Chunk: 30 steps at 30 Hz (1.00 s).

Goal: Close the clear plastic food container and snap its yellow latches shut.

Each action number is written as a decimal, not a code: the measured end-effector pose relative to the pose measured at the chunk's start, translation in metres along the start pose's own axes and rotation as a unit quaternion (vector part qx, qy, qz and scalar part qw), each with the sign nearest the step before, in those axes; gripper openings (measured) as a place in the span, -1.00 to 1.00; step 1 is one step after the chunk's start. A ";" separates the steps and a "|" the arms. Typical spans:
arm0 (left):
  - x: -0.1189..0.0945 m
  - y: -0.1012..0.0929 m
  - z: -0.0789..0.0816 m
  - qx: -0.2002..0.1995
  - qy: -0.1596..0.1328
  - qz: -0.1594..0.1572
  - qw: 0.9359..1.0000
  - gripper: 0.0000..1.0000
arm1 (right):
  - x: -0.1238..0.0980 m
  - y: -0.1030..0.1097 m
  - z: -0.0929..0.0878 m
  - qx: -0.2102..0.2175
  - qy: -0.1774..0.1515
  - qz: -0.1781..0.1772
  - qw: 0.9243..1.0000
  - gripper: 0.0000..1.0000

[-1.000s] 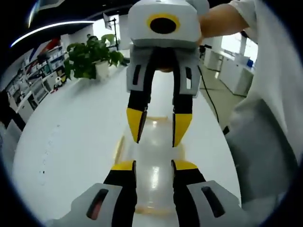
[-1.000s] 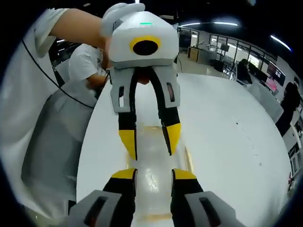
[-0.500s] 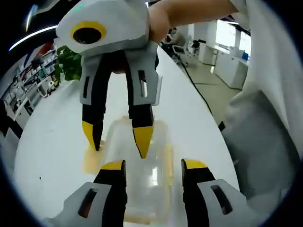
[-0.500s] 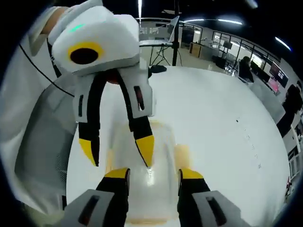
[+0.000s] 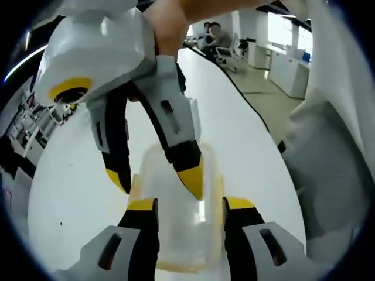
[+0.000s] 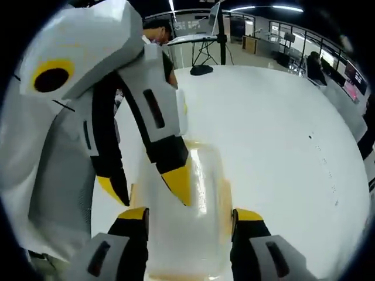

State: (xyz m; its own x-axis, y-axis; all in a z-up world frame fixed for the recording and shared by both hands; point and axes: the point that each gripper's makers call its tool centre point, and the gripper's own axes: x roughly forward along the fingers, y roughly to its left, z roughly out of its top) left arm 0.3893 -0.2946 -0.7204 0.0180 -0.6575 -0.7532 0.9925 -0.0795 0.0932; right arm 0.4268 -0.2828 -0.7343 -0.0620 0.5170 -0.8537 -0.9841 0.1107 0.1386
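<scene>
Your left tongs [image 5: 184,208] and right tongs [image 6: 190,216] both stand parted over the clear plastic food container [image 5: 176,234], which lies flat on the white counter [image 5: 76,193] between the two pairs, each pair's yellow tips over the lid from opposite ends. The counter is long, glossy and white. Beyond it you see an open office with ceiling strip lights [image 6: 287,8], desks [image 6: 193,38] and seated people [image 5: 206,34].

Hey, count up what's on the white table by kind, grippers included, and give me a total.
Grippers: 2, the left gripper and the right gripper, both with jaws apart over the container
Container: 1, clear with yellow latches
Total: 3, all on or above the table
</scene>
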 end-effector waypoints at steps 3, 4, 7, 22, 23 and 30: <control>0.004 -0.004 -0.004 0.025 0.016 -0.003 1.000 -0.17 | 0.001 -0.001 0.000 -0.002 0.013 0.002 1.000 0.09; 0.006 -0.008 -0.006 0.037 0.028 -0.007 0.999 -0.18 | 0.001 0.000 0.000 -0.009 0.018 0.001 1.000 0.08; 0.008 -0.007 -0.002 0.030 0.024 0.001 0.999 -0.14 | 0.001 0.001 -0.001 -0.018 0.023 -0.001 1.000 0.08; 0.012 -0.005 -0.008 0.097 0.069 0.034 0.992 -0.17 | 0.004 -0.001 -0.001 -0.006 0.069 0.017 0.997 0.03; 0.012 -0.005 -0.008 0.095 0.069 0.037 0.992 -0.17 | 0.004 -0.001 -0.001 -0.004 0.075 0.018 0.997 0.01; 0.013 -0.002 -0.009 0.095 0.075 0.044 0.992 -0.18 | 0.007 -0.003 -0.003 0.010 0.084 0.052 0.995 0.01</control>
State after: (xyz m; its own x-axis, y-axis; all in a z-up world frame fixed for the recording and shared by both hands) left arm 0.3883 -0.2962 -0.7358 0.1350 -0.5503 -0.8240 0.9458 -0.1763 0.2727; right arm 0.4289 -0.2821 -0.7423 -0.1919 0.3771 -0.9061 -0.9675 0.0822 0.2391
